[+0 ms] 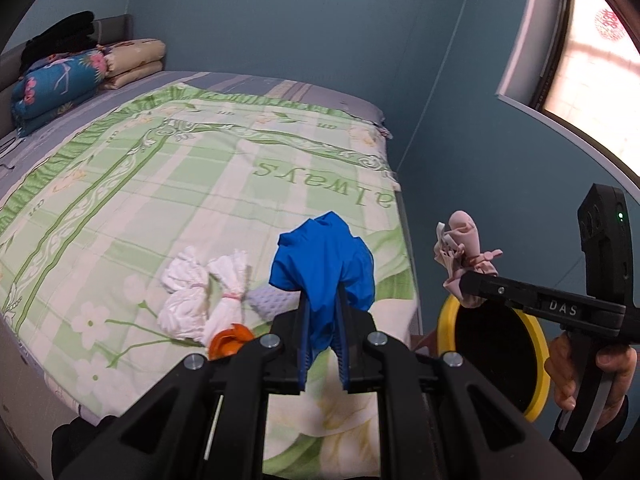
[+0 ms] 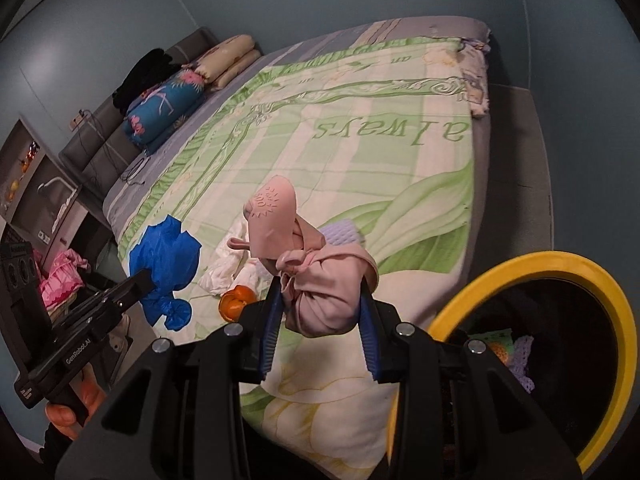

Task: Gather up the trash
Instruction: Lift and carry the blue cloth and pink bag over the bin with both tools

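My left gripper (image 1: 322, 320) is shut on a crumpled blue plastic bag (image 1: 324, 264), held above the near edge of the bed; the same bag (image 2: 164, 264) shows in the right wrist view. My right gripper (image 2: 320, 312) is shut on a knotted pink cloth bundle (image 2: 324, 292), also seen from the side (image 1: 464, 248) beside the bed. A black bin with a yellow rim (image 2: 560, 264) stands just right of and below both grippers. On the bedspread (image 1: 180, 184) lie white crumpled tissues (image 1: 200, 296), an orange peel (image 1: 230, 340) and a lilac foam piece (image 1: 272, 300).
Folded quilts (image 1: 60, 84) and black clothes (image 1: 60, 38) are stacked at the head of the bed. A teal wall runs behind it, with a window (image 1: 592, 88) at the right. A shelf unit (image 2: 44, 184) and pink fabric (image 2: 60, 276) sit left of the bed.
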The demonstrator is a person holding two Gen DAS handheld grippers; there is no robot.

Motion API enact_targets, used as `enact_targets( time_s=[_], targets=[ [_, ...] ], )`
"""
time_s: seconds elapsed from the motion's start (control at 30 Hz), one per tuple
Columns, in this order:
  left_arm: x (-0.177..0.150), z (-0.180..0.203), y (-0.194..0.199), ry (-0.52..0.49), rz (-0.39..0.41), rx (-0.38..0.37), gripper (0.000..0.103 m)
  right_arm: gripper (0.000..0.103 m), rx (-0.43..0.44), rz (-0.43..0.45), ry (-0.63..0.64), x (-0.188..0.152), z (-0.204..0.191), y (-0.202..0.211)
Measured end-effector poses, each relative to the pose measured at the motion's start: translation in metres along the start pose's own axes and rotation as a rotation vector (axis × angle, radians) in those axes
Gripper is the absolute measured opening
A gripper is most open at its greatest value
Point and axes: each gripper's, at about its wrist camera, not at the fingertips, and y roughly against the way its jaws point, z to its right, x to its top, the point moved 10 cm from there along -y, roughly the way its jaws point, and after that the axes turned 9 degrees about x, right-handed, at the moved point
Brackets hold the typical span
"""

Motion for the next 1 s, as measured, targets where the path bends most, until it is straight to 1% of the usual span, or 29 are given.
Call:
enact_targets(
  time_s=[0.33, 0.57, 0.8, 1.0],
  targets=[
    [-0.001, 0.068, -0.007, -0.085, -0.020, -0.087, 0.010, 0.034, -0.051, 0.076, -0.084, 0.000, 0.045, 0.041],
    [-0.010, 0.111, -0.008, -0.174, -0.038, -0.134, 0.010, 0.034, -0.083, 0.121, -0.143, -0.003, 0.077, 0.064],
    [-0.022, 0.149, -0.012, -0.219, -0.073, -0.201, 0.010, 0.034, -0.105, 0.142, -0.203, -0.012, 0.105, 0.081],
    [-0.035, 0.174, -0.025, -0.252, -0.124, -0.249, 0.010, 0.034, -0.120, 0.139, -0.243, -0.021, 0.121, 0.087]
  ],
)
